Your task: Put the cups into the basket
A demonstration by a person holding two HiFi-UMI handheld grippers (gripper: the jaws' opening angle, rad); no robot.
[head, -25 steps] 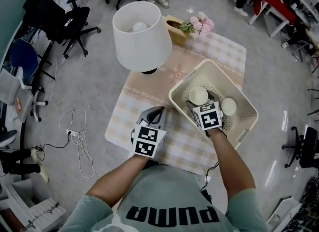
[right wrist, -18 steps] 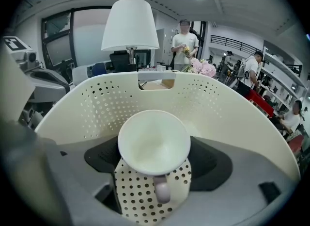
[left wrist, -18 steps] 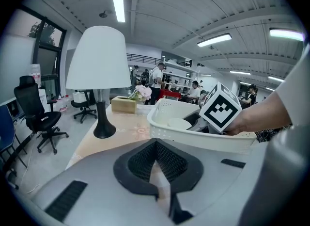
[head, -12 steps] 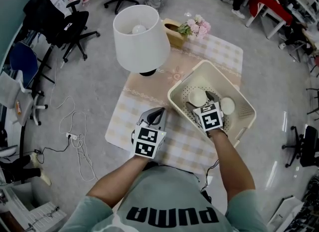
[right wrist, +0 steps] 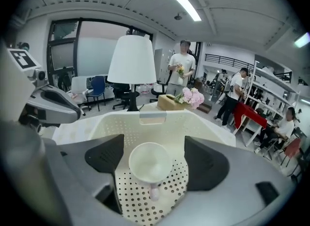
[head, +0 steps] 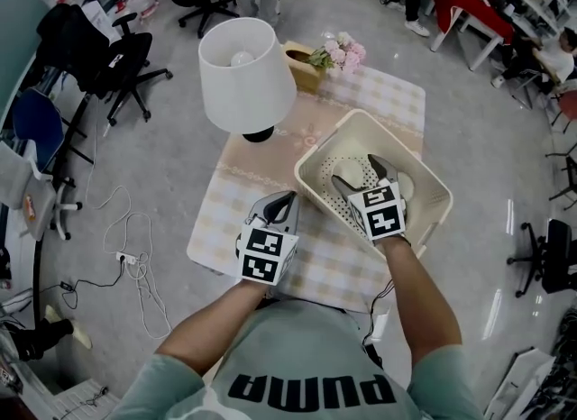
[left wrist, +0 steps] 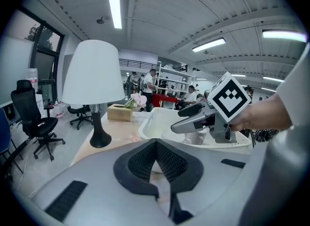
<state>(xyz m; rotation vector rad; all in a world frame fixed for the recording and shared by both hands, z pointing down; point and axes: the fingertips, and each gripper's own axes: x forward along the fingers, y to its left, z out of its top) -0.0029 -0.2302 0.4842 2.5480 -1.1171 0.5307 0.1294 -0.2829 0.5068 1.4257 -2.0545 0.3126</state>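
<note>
Right gripper (right wrist: 155, 158), held by the person's right hand, reaches down into a cream perforated basket (right wrist: 152, 123). Its jaws stand wide apart, one on each side of a white cup (right wrist: 149, 164) and not touching it. That cup sits on the basket's dotted floor with its open mouth toward the gripper's camera and a small handle pointing back at the gripper. From the head view, the right gripper (head: 356, 173) hangs above the middle of the basket (head: 311, 152), and a second white cup (head: 405, 186) lies in the basket just to its right, partly hidden by the gripper.

Left gripper (left wrist: 156, 145) has its jaws pressed together with nothing between them. In the head view the left gripper (head: 287, 202) hovers over the checked tablecloth (head: 225, 220), just beside the basket's near left corner.

Farther back on the table stand a white-shaded lamp (head: 245, 71), a tan tissue box (head: 297, 51) and pink flowers (head: 338, 51).
</note>
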